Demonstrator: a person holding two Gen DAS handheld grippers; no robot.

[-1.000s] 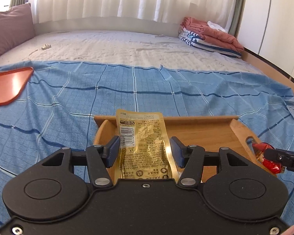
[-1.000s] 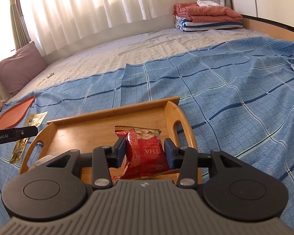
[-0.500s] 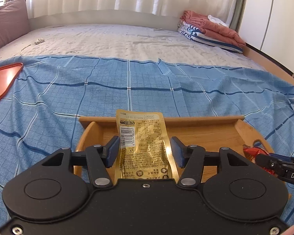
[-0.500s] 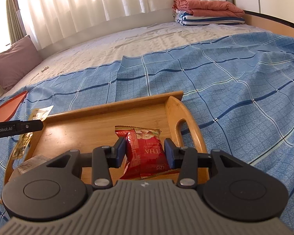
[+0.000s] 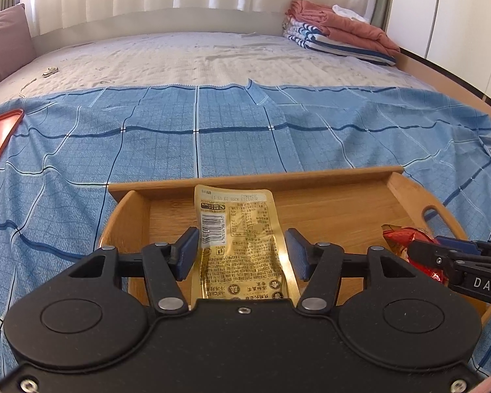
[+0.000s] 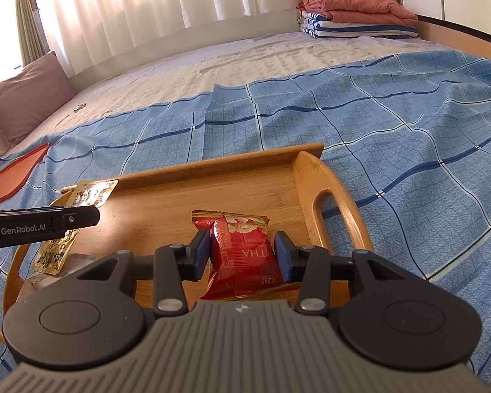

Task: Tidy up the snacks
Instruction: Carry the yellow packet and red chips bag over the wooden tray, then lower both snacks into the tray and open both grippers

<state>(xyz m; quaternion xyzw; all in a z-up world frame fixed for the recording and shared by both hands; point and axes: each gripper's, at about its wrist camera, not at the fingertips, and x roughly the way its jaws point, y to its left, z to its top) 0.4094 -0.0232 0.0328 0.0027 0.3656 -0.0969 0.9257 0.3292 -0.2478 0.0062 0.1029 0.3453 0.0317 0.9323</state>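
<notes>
A wooden tray [image 5: 278, 177] with side handles lies on the blue checked cloth. My left gripper [image 5: 242, 245] is shut on a gold snack packet [image 5: 242, 216], which hangs over the tray's left half; from the right wrist view the gold snack packet [image 6: 91, 193] reaches past the tray's far left corner. My right gripper [image 6: 242, 242] is shut on a red snack packet [image 6: 242, 262] just above the floor of the tray [image 6: 212, 163], near the right handle. In the left wrist view the right gripper [image 5: 422, 249] and the red snack packet [image 5: 402, 235] show at the right edge.
A pale wrapped packet [image 6: 45, 278] lies in the tray's near left corner. An orange lid [image 5: 0, 134] rests on the cloth to the left. Folded blankets [image 5: 340, 32] sit at the bed's far right, a mauve pillow [image 5: 3, 42] at the far left.
Both grippers have sunk toward the tray with their packets still gripped. The left one has also shifted right, from the tray's left corner to over its floor.
</notes>
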